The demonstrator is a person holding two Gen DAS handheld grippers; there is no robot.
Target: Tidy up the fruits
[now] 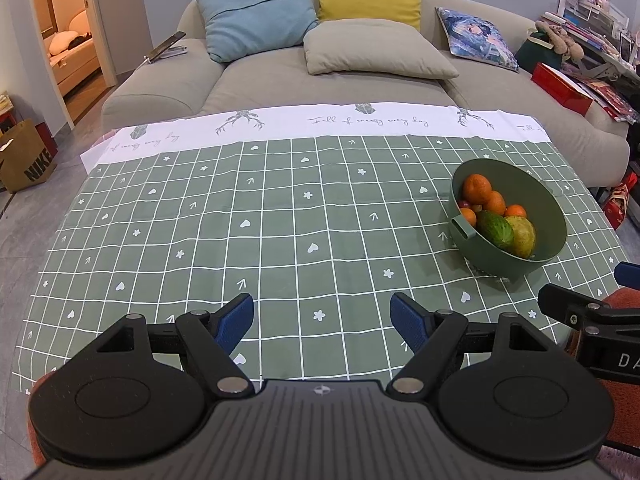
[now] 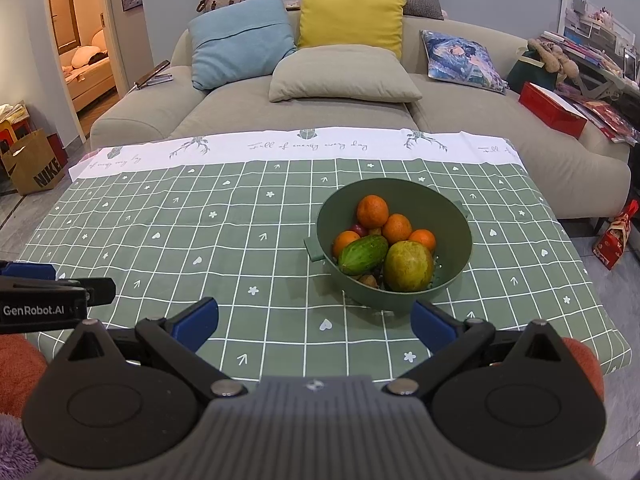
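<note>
A green bowl (image 2: 460, 240) stands on the table's right half, also in the left wrist view (image 1: 556, 220). It holds several oranges (image 2: 373, 211), a green cucumber (image 2: 362, 255), a yellow-green mango (image 2: 408, 266) and small dark fruits. My right gripper (image 2: 316, 320) is open and empty, just in front of the bowl near the table's front edge. My left gripper (image 1: 322, 316) is open and empty, over the table's front middle, left of the bowl. The right gripper's side shows at the left wrist view's right edge.
The table wears a green checked cloth (image 2: 200, 240) with a white far border. A beige sofa (image 2: 340, 112) with several cushions stands behind it. Boxes and clutter (image 2: 552, 108) lie at the right, a paper bag (image 2: 36, 168) on the floor at the left.
</note>
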